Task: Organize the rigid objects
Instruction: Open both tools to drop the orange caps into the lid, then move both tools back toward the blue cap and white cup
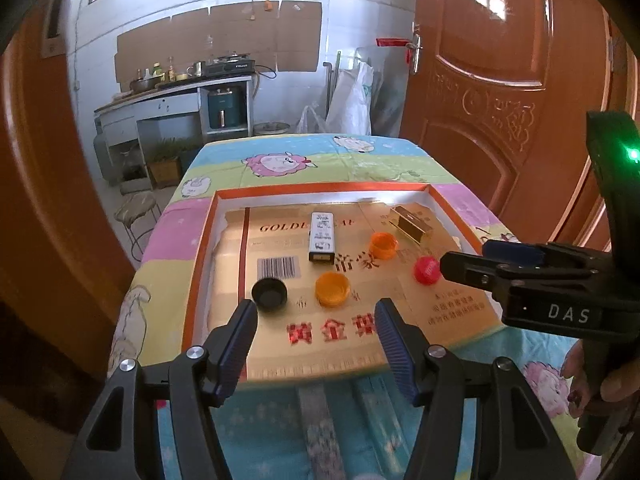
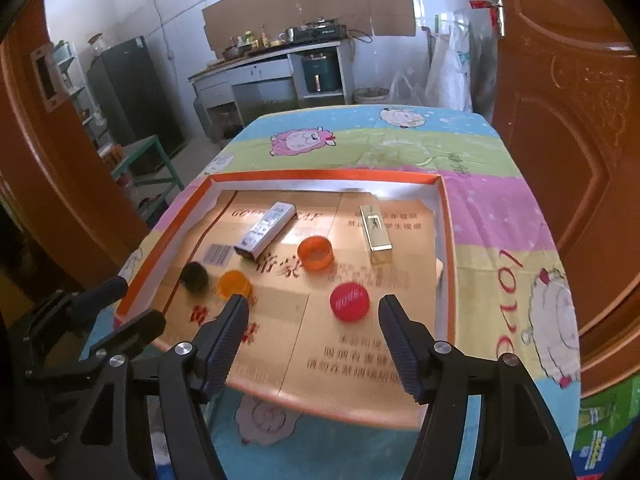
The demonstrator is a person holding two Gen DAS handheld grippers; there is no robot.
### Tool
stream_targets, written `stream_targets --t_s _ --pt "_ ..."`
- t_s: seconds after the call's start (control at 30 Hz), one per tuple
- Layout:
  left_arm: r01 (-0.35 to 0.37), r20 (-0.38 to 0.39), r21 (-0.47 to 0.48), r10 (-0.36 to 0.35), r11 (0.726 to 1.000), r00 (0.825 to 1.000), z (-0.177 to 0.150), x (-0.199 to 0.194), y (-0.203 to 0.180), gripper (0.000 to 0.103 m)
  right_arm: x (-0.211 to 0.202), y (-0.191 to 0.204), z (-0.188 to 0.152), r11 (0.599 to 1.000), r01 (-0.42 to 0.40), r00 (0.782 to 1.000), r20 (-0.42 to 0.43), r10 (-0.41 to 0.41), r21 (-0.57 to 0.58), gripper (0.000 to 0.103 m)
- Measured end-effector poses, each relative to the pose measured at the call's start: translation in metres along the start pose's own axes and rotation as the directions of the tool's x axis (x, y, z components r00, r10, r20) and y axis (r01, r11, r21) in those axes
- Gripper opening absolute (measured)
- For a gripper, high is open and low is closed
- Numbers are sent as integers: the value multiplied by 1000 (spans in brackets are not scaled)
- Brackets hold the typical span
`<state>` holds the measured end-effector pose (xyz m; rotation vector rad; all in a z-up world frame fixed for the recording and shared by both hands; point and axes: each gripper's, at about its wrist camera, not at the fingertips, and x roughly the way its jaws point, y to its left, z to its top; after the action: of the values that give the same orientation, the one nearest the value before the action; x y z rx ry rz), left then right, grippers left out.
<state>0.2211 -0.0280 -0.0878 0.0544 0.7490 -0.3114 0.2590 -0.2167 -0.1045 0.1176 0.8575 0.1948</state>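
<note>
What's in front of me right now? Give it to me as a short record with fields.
surface: table under a cartoon sheep cloth
container: shallow orange-rimmed cardboard tray
caps in tray: black cap, two orange caps, red cap
boxes in tray: white box, gold box, both lying flat
left gripper: open, empty
right gripper: open, empty, red cap just ahead

Surface [image 2: 480, 216] draped in a pastel striped cloth [image 1: 352, 160] printed with cartoon sheep. Directly on the cloth: a shallow orange-rimmed cardboard tray [image 2: 444, 216], lined with flattened gold printed carton, set toward the near edge. More of the sheep cloth shows bare beyond the tray's far rim.
</note>
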Motion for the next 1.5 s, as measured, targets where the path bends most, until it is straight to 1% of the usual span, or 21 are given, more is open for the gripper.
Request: stream_targets --t_s 0.2,0.57,0.77,0.9,1.0,1.1,1.23,1.3,1.4,1.47,1.5 --pt "-3 4 -10 3 1000 1000 -15 -24 0 61 -24 14 -21 1000 8 1000 4 -8 -4 69" --pt "-13 53 -24 14 1000 999 -38 -69 3 61 -59 35 -51 999 27 999 24 -26 -20 69" --pt "-18 74 -26 20 999 997 -46 -87 5 61 -78 45 -62 999 35 999 39 -34 -29 69" --pt "-19 75 -27 21 999 997 -52 -94 6 61 -83 49 -68 999 38 999 40 -37 -36 69" --pt "-22 75 -36 24 999 997 -58 -98 10 61 -84 55 -78 998 31 999 33 -30 -46 69" --pt "-25 72 -50 29 998 997 -64 -100 15 61 -81 67 -95 996 8 1000 20 -7 -93 69" --pt "-31 62 -74 36 997 997 -72 -100 24 61 -66 93 -129 977 -44 999 -23 41 -208 69" --pt "-30 52 -86 35 996 998 -78 -99 29 61 -57 106 -144 961 -57 998 -36 49 -272 69" --pt "-33 39 -97 37 995 999 -83 -97 34 61 -48 122 -156 934 -53 999 -26 47 -352 69" --pt "-37 32 -101 40 994 999 -86 -96 36 61 -40 127 -159 925 -49 999 -31 41 -376 65" --pt "-38 30 -102 41 994 999 -87 -96 37 61 -36 128 -159 925 -51 998 -40 39 -378 57"
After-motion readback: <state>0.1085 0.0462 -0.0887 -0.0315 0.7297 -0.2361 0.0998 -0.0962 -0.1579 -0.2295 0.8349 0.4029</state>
